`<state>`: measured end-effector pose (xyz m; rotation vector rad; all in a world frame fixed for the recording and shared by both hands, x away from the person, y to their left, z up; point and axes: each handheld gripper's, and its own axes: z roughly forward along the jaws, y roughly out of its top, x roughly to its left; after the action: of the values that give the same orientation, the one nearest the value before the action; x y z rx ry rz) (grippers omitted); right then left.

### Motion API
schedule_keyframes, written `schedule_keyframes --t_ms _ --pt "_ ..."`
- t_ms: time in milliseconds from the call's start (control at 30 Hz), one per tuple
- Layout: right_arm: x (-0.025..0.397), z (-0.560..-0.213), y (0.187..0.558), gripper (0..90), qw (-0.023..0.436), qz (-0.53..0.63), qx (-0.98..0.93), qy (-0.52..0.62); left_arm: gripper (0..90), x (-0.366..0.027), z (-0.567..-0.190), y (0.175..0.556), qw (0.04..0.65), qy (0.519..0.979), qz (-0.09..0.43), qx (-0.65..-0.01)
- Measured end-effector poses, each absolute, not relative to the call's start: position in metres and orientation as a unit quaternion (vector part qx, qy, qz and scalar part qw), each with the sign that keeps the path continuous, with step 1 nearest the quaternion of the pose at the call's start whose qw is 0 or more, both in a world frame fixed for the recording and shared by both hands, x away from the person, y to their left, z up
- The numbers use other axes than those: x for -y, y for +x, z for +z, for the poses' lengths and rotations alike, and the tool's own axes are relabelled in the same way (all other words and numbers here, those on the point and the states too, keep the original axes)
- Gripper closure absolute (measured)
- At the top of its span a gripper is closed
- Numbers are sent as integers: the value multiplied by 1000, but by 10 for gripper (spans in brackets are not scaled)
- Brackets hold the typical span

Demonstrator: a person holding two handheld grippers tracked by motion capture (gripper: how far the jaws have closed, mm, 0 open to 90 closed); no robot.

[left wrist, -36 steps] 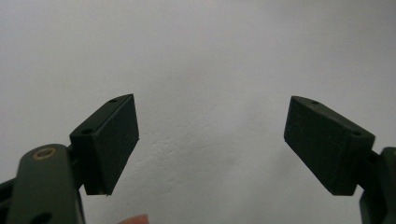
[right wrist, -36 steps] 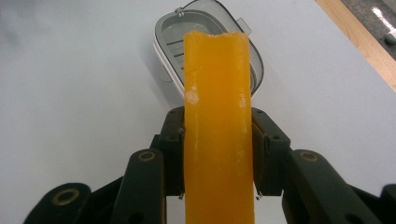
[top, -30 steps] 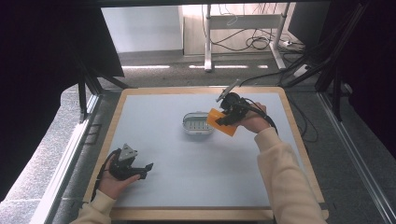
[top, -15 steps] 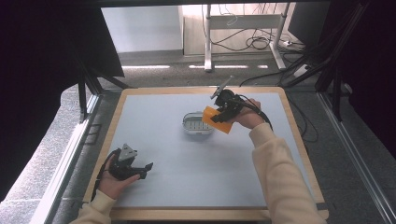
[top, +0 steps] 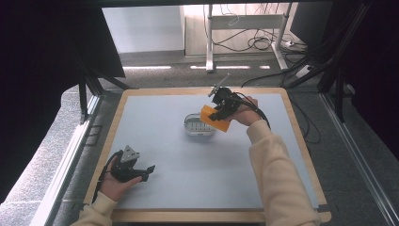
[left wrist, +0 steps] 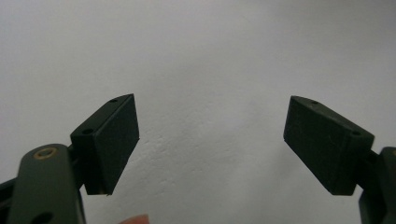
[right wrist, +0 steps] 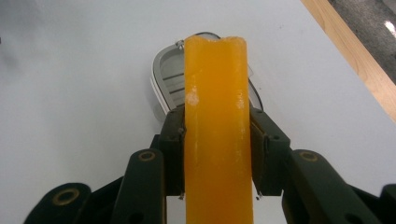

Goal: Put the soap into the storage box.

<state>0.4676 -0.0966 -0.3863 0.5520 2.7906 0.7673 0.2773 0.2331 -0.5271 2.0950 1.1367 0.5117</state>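
Your work surface is the table [top: 188, 188], a pale grey top framed by a wooden border. On it, toward the far centre, stands a small metal tin [top: 197, 126], oval in outline, with ribbing visible inside; in the right gripper view the tin [right wrist: 170, 84] lies beyond and partly behind the held item.

Your right gripper [top: 220, 110] is at the far right of the table, just beside the tin and above the surface. Its jaws are clamped on an orange sponge [top: 214, 118], which hangs at a tilt with its lower left part over the right end of the tin. Whether the sponge touches the tin cannot be told from the high view. In the right gripper view, the right gripper [right wrist: 218, 154] presses the orange sponge [right wrist: 217, 116] from both sides, and the sponge extends forward well past the jaw tips.

Your left gripper [top: 146, 172] rests low at the near left of the table, well apart from the tin and the sponge. In the left gripper view, the left gripper [left wrist: 210, 144] has its jaws spread wide, with bare table surface between them.
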Motion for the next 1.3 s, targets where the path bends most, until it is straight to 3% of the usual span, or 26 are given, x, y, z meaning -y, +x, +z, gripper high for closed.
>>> schedule_keyframes --t_ms 1300 --pt "55 -401 504 622 82 244 -959 120 181 -235 -525 276 350 806 201 -434"
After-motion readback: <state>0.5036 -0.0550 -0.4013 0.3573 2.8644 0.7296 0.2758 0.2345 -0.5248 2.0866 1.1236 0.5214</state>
